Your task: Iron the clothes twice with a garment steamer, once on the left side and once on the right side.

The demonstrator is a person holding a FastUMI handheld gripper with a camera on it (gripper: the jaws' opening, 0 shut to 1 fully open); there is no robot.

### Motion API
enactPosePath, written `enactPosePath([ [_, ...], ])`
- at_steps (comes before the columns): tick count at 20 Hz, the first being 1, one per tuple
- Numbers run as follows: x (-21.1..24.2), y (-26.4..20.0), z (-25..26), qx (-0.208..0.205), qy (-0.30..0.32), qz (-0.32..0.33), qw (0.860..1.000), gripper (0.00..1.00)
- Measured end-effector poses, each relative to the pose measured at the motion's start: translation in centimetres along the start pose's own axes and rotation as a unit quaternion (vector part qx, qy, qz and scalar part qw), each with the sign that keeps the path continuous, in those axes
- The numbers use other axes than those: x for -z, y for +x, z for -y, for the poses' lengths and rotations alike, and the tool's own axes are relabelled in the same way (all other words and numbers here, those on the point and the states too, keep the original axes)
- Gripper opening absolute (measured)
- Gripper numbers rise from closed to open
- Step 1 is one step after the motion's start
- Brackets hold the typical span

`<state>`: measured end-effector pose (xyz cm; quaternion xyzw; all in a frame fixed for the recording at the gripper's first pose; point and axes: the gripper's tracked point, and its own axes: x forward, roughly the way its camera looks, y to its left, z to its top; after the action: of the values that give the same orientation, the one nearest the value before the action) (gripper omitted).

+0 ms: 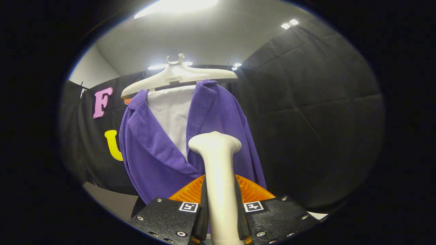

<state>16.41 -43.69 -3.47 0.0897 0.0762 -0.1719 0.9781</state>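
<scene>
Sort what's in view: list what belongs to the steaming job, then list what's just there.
For the job:
- garment steamer, clamped between the tool's fingers
- purple jacket, hanging just beyond the steamer head
- white hanger holding it

Just there:
- white panel behind the open jacket front
- black cloth wall
- ceiling lights

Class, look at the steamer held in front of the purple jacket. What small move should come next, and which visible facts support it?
Probably ease the steamer forward onto one front panel of the jacket. The hand-held gripper is shut on the steamer, whose head points at the jacket on its hanger, near the middle where the panels meet. Whether it touches the cloth cannot be told.
</scene>
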Motion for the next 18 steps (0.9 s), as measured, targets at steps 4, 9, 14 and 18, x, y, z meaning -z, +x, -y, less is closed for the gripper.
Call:
enactPosePath([
  [4,3.5,-0.2,1.6,0.007,-0.014,-0.037,0.999,0.34],
  [9,6.6,-0.8,3.5,0.01,-0.019,-0.069,0.997,0.34],
  [14,10.6,-1.1,6.0,0.02,-0.036,-0.111,0.993,0.34],
  [18,13.0,-0.7,5.9,0.016,-0.024,-0.136,0.99,0.34],
])
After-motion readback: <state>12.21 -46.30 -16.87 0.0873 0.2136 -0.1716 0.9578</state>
